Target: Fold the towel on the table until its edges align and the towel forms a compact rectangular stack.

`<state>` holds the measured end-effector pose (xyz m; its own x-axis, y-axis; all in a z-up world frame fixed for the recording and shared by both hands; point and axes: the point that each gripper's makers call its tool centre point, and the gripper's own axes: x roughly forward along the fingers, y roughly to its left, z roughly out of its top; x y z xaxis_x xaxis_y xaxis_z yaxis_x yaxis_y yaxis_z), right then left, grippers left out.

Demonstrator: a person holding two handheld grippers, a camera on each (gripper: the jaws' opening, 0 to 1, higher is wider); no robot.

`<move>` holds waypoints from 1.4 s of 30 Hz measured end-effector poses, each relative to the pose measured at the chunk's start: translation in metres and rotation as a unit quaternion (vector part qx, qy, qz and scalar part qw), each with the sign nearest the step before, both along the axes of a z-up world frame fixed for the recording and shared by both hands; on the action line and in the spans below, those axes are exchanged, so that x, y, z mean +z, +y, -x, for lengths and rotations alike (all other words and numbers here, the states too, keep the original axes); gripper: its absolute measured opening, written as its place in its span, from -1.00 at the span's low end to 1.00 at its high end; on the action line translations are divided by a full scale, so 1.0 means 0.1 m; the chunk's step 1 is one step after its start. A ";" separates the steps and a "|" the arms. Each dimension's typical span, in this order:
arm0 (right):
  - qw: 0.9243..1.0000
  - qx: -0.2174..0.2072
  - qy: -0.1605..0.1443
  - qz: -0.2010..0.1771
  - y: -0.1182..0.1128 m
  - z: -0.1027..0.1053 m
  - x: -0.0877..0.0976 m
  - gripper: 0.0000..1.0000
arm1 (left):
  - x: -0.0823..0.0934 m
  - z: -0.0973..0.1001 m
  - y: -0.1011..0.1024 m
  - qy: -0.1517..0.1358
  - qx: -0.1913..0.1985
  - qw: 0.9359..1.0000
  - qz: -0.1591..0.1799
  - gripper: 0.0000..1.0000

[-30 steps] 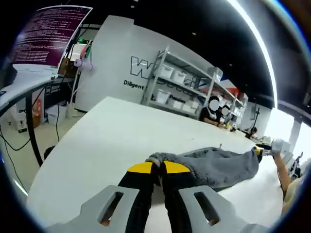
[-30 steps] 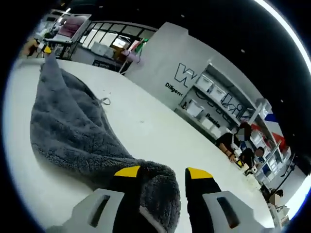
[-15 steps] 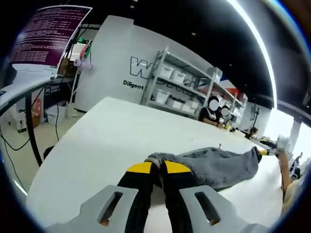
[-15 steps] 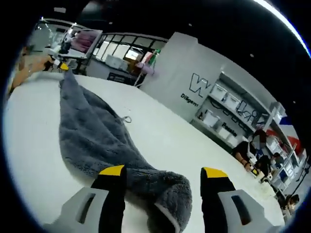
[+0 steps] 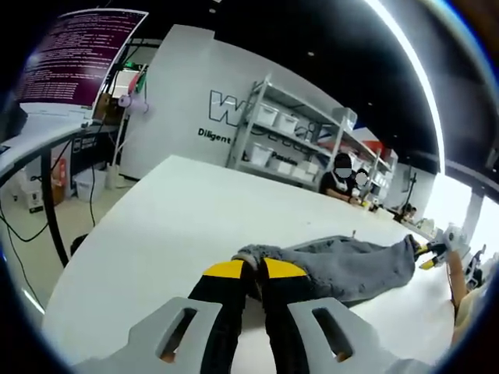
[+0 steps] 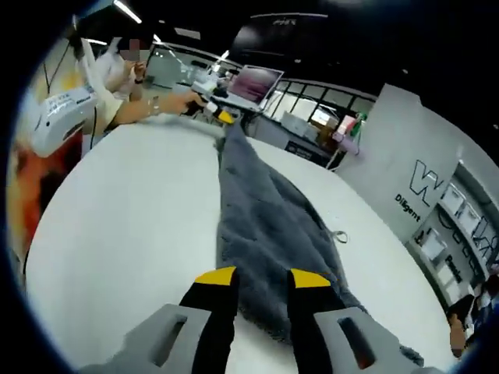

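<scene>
- One grey towel [image 5: 343,265] lies stretched long across the white table [image 5: 156,234], its near corner pinched between the left gripper [image 5: 254,269]'s yellow-tipped jaws, which are clamped together on it.
- Over the towel's other end, the right gripper [image 6: 262,277] has its jaws parted, both tips above the cloth edge, grasping nothing.
- Towel is rumpled, narrow, unfolded, with a small hanging loop [image 6: 338,236] at one edge.

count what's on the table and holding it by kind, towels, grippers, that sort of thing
towel: 1
grippers: 2, left gripper and right gripper
table: 1
total: 4
</scene>
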<state>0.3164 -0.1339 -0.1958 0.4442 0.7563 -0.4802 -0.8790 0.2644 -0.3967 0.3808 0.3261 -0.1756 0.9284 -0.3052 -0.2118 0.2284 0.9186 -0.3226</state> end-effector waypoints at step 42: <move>0.978 -0.043 0.201 -0.035 0.06 0.33 -0.21 -1.00 | 0.15 0.46 -0.46 0.016 -0.127 0.985 -0.114 -0.94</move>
